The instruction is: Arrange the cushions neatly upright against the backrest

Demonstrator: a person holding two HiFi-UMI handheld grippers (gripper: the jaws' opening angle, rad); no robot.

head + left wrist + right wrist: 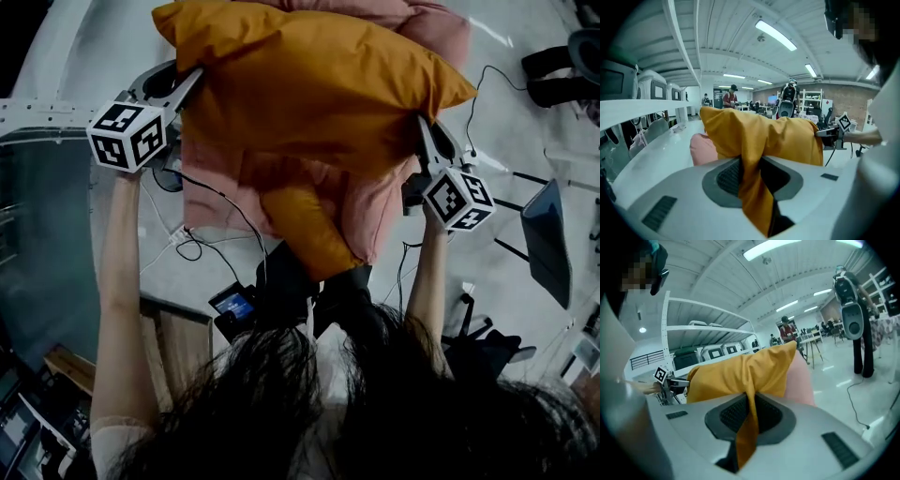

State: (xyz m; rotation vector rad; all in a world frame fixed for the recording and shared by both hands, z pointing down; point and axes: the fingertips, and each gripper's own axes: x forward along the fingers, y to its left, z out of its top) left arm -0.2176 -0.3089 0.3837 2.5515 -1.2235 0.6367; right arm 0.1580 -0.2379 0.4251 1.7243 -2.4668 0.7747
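An orange cushion (pixel 309 84) is held up in the air between my two grippers. My left gripper (pixel 192 80) is shut on its left edge. My right gripper (pixel 422 131) is shut on its right edge. In the left gripper view, a fold of orange cushion fabric (pixel 759 136) is pinched between the dark pads (pixel 729 176). The right gripper view shows the same, with orange cushion fabric (pixel 740 373) clamped between the pads (pixel 736 413). A pink cushion (pixel 375 202) hangs against the orange one's far side; only orange cloth shows in the jaws.
On the pale floor below lie black cables (pixel 202 244) and a small device with a lit screen (pixel 234 305). A dark flat panel (pixel 548 239) stands at the right. White shelving (pixel 708 326) and distant people (pixel 730 97) fill the room behind the cushions.
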